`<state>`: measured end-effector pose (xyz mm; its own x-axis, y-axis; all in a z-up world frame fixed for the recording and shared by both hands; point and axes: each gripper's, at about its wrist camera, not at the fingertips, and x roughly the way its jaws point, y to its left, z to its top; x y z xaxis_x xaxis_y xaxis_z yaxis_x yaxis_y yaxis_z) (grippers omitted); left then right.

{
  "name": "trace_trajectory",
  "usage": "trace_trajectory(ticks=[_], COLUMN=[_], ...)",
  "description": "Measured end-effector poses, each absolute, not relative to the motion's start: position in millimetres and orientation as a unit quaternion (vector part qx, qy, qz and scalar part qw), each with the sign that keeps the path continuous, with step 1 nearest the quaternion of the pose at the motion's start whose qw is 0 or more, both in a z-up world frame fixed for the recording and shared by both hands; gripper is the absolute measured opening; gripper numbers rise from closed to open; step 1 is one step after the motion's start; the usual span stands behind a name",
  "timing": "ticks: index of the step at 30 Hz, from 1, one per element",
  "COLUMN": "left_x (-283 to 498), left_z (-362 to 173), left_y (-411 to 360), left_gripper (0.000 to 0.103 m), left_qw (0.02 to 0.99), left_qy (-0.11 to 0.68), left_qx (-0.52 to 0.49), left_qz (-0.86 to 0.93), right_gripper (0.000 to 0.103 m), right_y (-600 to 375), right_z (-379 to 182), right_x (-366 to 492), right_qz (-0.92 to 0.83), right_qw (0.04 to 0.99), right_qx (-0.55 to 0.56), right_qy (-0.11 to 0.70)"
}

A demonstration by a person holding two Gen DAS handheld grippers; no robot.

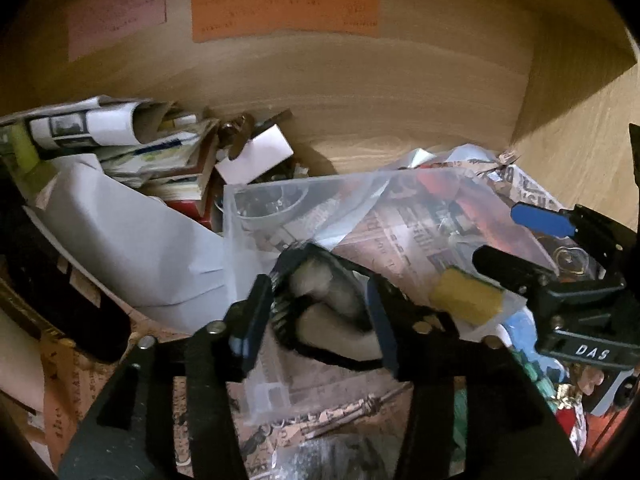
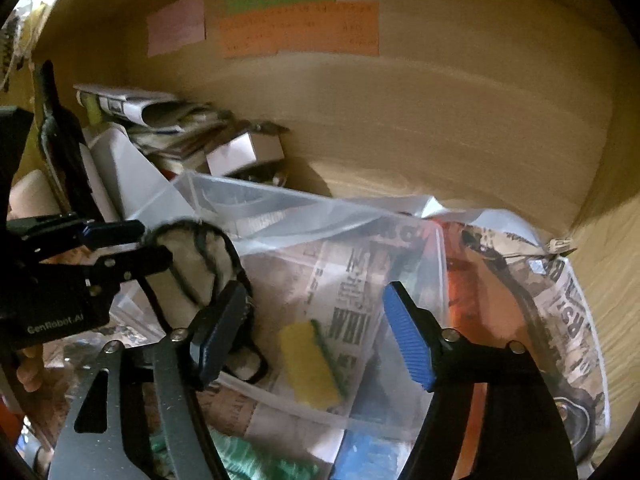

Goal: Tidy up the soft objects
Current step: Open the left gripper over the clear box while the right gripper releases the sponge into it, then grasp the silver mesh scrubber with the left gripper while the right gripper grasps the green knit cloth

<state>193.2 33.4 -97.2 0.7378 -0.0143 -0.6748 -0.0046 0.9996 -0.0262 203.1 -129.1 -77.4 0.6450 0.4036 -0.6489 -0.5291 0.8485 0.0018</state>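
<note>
L gripper [image 1: 320, 312] jaws clamp cream plush w/ black cord [image 1: 340, 304] | R gripper [image 2: 316, 336] jaws apart above yellow sponge [image 2: 310, 364] in clear bin [image 2: 400, 216]

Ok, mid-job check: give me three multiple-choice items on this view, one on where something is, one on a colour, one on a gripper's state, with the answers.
1. Where does the yellow sponge lie?
A. inside the clear plastic bin
B. on top of the paper stack by the wall
C. between the left gripper's fingers

2. What colour is the widest paper note on the wooden back wall?
A. blue
B. orange
C. white

3. How does the right gripper stand?
A. shut on the sponge
B. shut on a newspaper
C. open, holding nothing

Answers:
1. A: the sponge shows through the bin's clear wall, on the newsprint at its bottom.
2. B: the broad orange strip sits under a green one, beside a pink note.
3. C: its jaws are spread wide above the sponge, while the left gripper clamps the cream soft object with black trim.
</note>
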Motion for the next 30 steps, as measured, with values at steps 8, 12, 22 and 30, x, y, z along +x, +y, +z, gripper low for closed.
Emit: trace_trajectory(ticks=[8, 12, 22, 30], left_x=[153, 134, 110, 114], left_z=[-66, -59, -90, -134], left_y=[37, 35, 33, 47], left_gripper=[0.077, 0.090, 0.092, 0.092], left_qw=[0.947, 0.951, 0.936, 0.911], left_qy=[0.321, 0.308, 0.350, 0.412], left_qx=[-0.007, 0.002, 0.005, -0.029], left_qz=[-0.014, -0.024, -0.031, -0.023], right_gripper=[0.082, 0.083, 0.084, 0.084], right_y=[-142, -152, -162, -162], right_z=[-45, -37, -65, -108], right_x=[171, 155, 130, 123], right_qz=[0.262, 0.268, 0.281, 0.283], right_qw=[0.921, 0.926, 0.914, 0.889], right_qx=[-0.090, -0.084, -0.068, -0.085], right_qy=[0.272, 0.254, 0.285, 0.350])
